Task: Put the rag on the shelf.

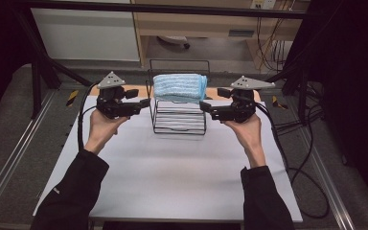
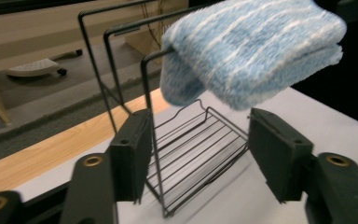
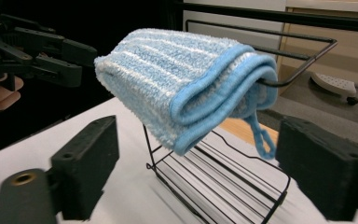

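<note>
A white tabletop [image 1: 172, 177] fills the middle of the high view, with a strip of bare wood [image 1: 215, 92] showing along its far edge. Grey floor lies to either side, crossed by metal rails [image 1: 9, 163], and black cables [image 1: 306, 158] loop on the floor at the right. Beyond the table stand pale cabinets [image 1: 86, 33] and a wooden shelf unit with more cables hanging from it.

Near the far middle of the table stands a black wire rack [image 1: 179, 120] with a slatted base and upright hoops. A folded blue-and-white striped towel [image 1: 179, 87] is draped over the top of the hoops, a small blue loop hanging from its edge in the right gripper view.

The person's left gripper [image 1: 143, 103] is held just to the left of the rack, its jaws spread apart and holding nothing; in the left gripper view the rack's wire upright stands between them, the towel above. The right gripper [image 1: 205, 106] is held just to the right of the rack, jaws likewise wide and empty, the towel's folded end ahead of them
</note>
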Demonstrator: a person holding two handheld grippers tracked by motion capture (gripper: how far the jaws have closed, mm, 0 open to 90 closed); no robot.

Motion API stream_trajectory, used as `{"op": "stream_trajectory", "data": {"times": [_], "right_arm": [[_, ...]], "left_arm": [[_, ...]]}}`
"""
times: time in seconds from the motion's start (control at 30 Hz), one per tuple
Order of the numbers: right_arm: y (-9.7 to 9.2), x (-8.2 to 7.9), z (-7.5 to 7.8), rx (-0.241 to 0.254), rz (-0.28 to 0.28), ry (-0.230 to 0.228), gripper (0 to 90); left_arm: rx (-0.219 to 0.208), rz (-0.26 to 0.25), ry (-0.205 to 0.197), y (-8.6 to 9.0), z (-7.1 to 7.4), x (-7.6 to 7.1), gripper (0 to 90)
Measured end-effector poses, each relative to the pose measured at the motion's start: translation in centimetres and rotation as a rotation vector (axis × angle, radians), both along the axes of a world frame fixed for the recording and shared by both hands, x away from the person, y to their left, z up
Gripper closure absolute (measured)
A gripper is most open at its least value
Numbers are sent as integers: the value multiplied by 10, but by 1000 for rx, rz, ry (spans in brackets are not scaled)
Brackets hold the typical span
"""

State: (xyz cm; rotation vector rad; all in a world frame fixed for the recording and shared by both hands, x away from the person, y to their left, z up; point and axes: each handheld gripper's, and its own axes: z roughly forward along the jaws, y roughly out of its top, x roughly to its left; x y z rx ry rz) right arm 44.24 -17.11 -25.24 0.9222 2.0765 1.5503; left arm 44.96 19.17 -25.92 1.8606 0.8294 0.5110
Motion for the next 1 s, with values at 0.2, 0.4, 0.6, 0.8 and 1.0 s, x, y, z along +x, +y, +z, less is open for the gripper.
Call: {"op": "stream_trajectory", "data": {"times": [0.2, 0.4, 0.6, 0.8, 1.0], "right_arm": [[-10, -8, -9, -4, -25, 12, 39], [-22, -16, -25, -28, -35, 33, 17], [-32, -24, -45, -39, -38, 51, 5], [-43, -32, -69, -40, -45, 85, 5], [-55, -43, -95, -34, -44, 109, 5]], "left_arm": [[23, 9, 9, 13, -16, -11, 238], [45, 18, 23, 26, -37, -23, 157], [75, 28, 49, 37, -62, -36, 114], [54, 38, 69, 49, -88, -48, 113], [54, 34, 91, 62, -114, -60, 114]]}}
